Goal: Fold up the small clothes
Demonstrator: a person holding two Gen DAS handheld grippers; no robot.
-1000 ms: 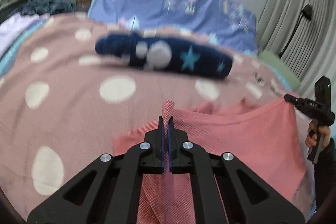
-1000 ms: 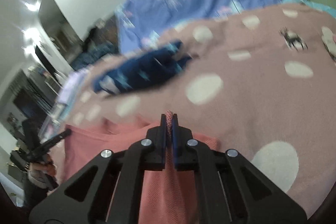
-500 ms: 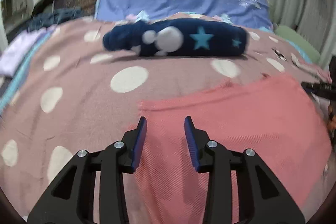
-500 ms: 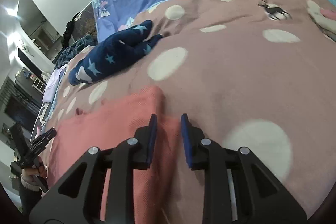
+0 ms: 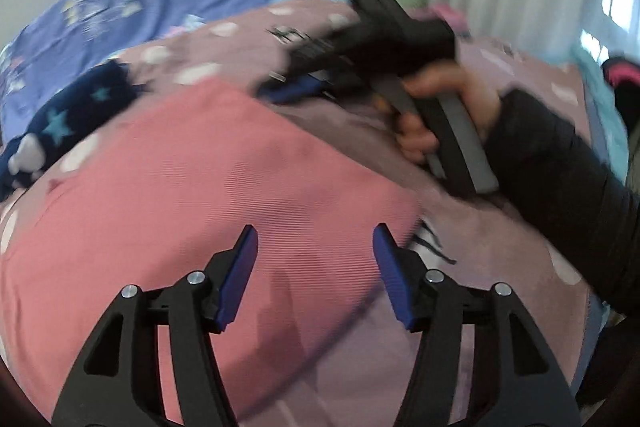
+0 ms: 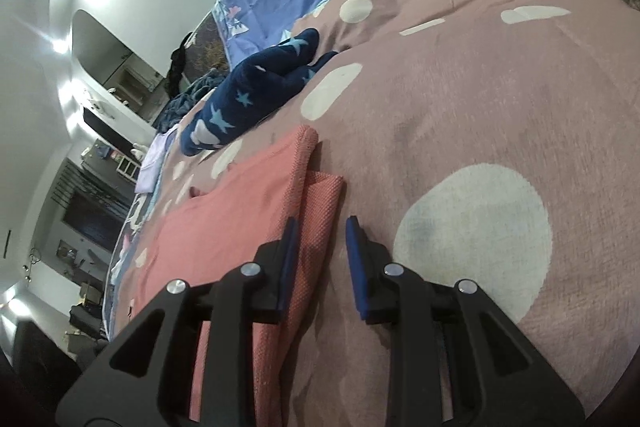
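Your 2 grippers, left gripper [image 5: 315, 269] and right gripper [image 6: 319, 261], both jaws apart and the left's just opened wider, sit over the pink garment [image 5: 208, 195], whose long folded edge runs away from your right gripper along the bed [image 6: 460, 99], nearest that hand.

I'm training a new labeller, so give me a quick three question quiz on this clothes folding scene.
1. True or false: the left gripper grips the pink garment.
2. What pattern marks the navy garment? A) stripes B) stars C) checks
3. Fill in: the right gripper has its jaws ____, over the pink garment's folded edge.

Key: 1 false, its jaws have just been opening and nothing is clamped; 2 B; 3 open.
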